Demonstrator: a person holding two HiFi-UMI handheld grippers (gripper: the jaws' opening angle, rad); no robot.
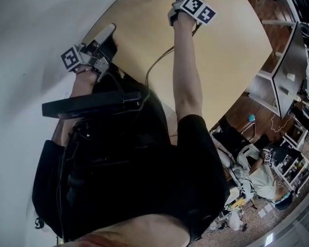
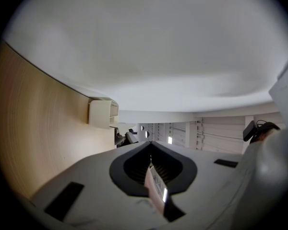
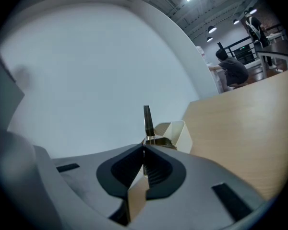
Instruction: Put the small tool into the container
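Right gripper view: the right gripper (image 3: pixel 145 146) has its jaws closed on the small tool (image 3: pixel 147 120), a thin dark strip sticking up out of the jaw tips. Just past the tips sits the cream container (image 3: pixel 180 131), open side toward the camera, on the wooden table (image 3: pixel 245 128). The tool shows a little left of it; I cannot tell if it is over the opening. Behind is a white wall (image 3: pixel 96 71), with people far off at the right.

Left gripper view: the left gripper (image 2: pixel 150 145) has its jaws pressed together with nothing between them. The table runs along the left, and the container sits farther off against the wall.

Head view: the person's dark clothing is nearest. The left gripper is by the table's near edge, well apart from the container. The right gripper is at the far end, just beside the container.
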